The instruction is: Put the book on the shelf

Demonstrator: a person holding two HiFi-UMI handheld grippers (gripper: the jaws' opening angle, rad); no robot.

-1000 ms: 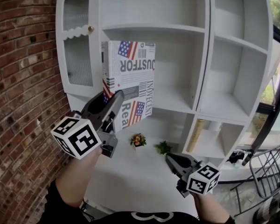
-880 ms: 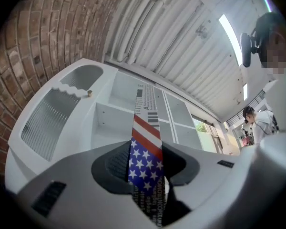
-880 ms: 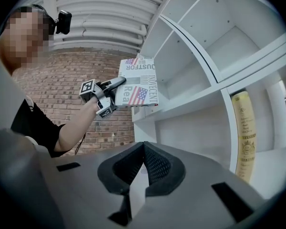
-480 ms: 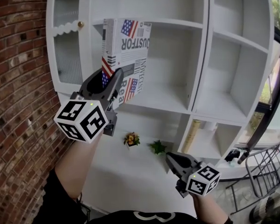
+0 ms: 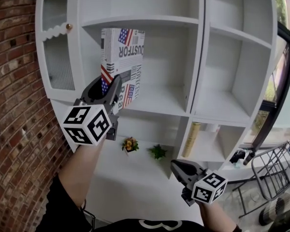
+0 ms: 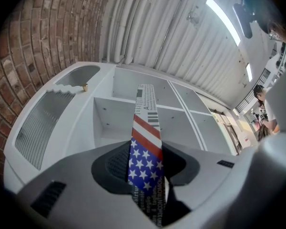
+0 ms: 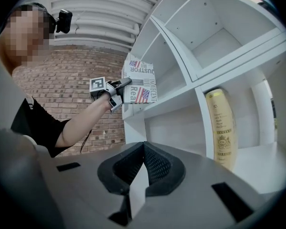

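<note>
A book (image 5: 122, 57) with newspaper print and American flags stands upright in front of the left part of the white shelf unit's middle compartment (image 5: 159, 100). My left gripper (image 5: 108, 94) is shut on the book's lower corner. In the left gripper view the starred spine (image 6: 145, 159) runs up between the jaws toward the shelf boards (image 6: 181, 109). My right gripper (image 5: 177, 167) hangs low at the front right, shut with nothing in it. The right gripper view shows its jaws (image 7: 142, 149) meeting, and the book (image 7: 139, 84) and the left gripper (image 7: 115, 90) farther off.
A brick wall (image 5: 14, 105) is close on the left. A cabinet door with ribbed glass (image 5: 55, 57) borders the compartment. Two small potted plants (image 5: 129, 144) (image 5: 157, 152) sit on the lower ledge. A tall gold package (image 5: 193, 139) stands in a lower compartment. A wire cart (image 5: 275, 173) is at the right.
My left gripper has carried the book up and farther toward the middle compartment. The right gripper has stayed where it was.
</note>
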